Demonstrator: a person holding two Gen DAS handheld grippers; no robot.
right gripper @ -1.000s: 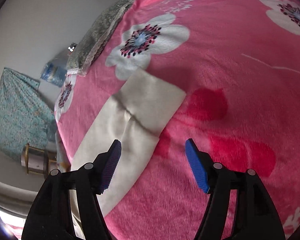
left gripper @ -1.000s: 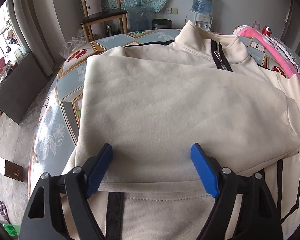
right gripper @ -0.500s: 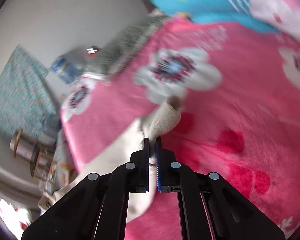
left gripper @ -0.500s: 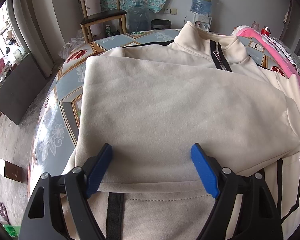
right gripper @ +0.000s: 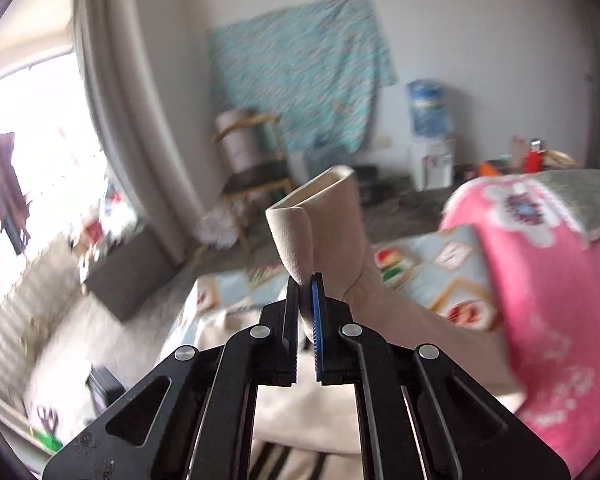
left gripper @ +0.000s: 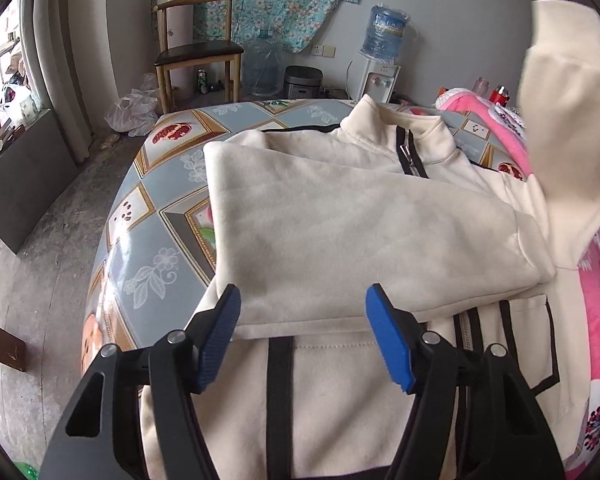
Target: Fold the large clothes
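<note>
Lifted off the pink blanket (right gripper: 552, 280), the sleeve cuff (right gripper: 300, 236), pinched thinly by the right gripper (right gripper: 306, 312), could slip free mid-swing, while the left gripper (left gripper: 302, 338), jaws closing, is spread over the jacket (left gripper: 340, 220), holding nothing.

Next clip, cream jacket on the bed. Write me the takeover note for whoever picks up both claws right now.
Left claw: empty, jaws closing, above the folded sleeve near the jacket's hem.
Right claw: shut on the cuff of the other sleeve, held up in the air at the right.
Cream jacket: lies flat, front up, collar far from the camera, on the patterned bedcover; pink blanket beside it.
Done: one sleeve lies folded across the chest.
Left: lay the lifted sleeve across too, then probably fold the body.
</note>
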